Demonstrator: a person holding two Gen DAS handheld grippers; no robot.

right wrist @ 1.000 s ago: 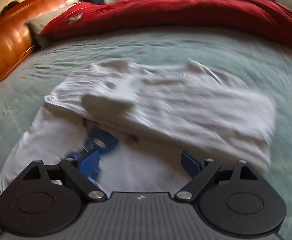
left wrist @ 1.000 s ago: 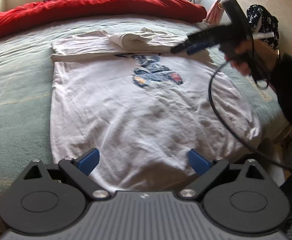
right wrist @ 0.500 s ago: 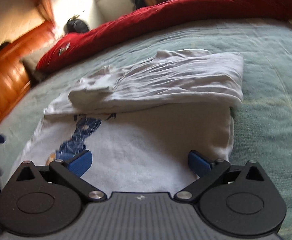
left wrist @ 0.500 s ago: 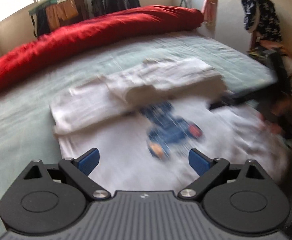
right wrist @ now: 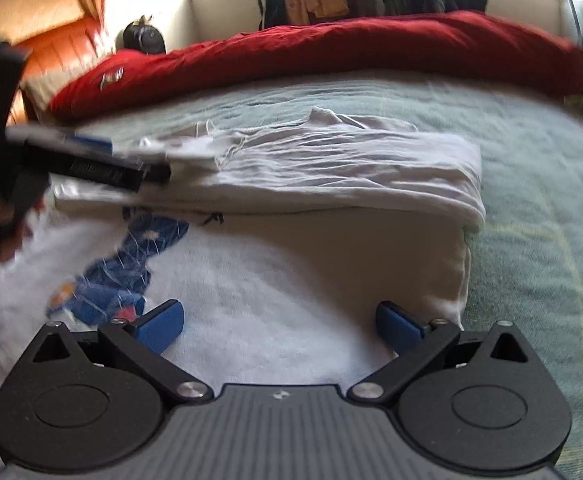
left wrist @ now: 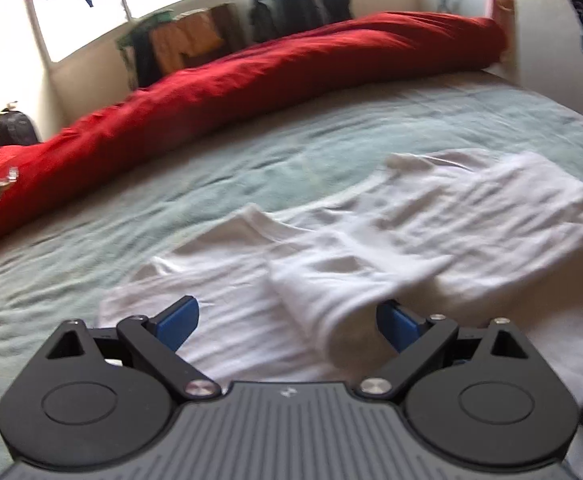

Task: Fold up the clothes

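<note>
Green bedding covers the bed (right wrist: 531, 184), with a red duvet (right wrist: 331, 52) bunched along its far side. On it lies a white T-shirt (right wrist: 291, 272), its far part folded over. Both the left gripper (left wrist: 287, 320) and the right gripper (right wrist: 279, 320) have fingers spread wide over the shirt, holding nothing.

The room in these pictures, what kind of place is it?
Most likely a bedroom in a home. A wide bed with a green cover fills the view, a red duvet is bunched along its far side, and clothes hang by the window.
</note>
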